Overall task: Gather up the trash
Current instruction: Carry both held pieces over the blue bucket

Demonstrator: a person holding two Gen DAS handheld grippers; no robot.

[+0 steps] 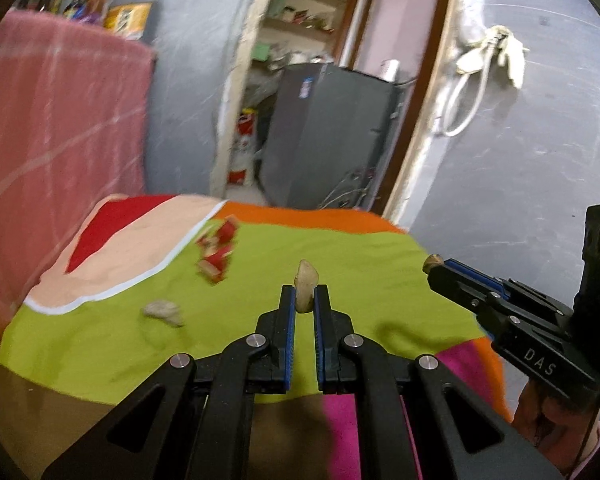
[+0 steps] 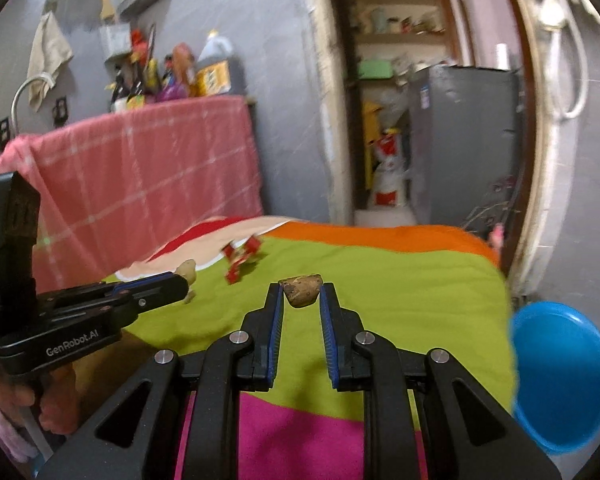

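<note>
Two scraps are in my grip: my left gripper (image 1: pixel 304 294) is clamped on a pale, upright scrap (image 1: pixel 306 286), and my right gripper (image 2: pixel 301 292) pinches a brown, speckled lump (image 2: pixel 301 289) at its fingertips. Both are held above the green cloth (image 1: pixel 360 264). Two pieces of trash lie on it — one crumpled pale wad (image 1: pixel 163 312) and one red torn wrapper (image 1: pixel 217 250). One blue bowl (image 2: pixel 564 376) sits off the cloth's right edge.
</note>
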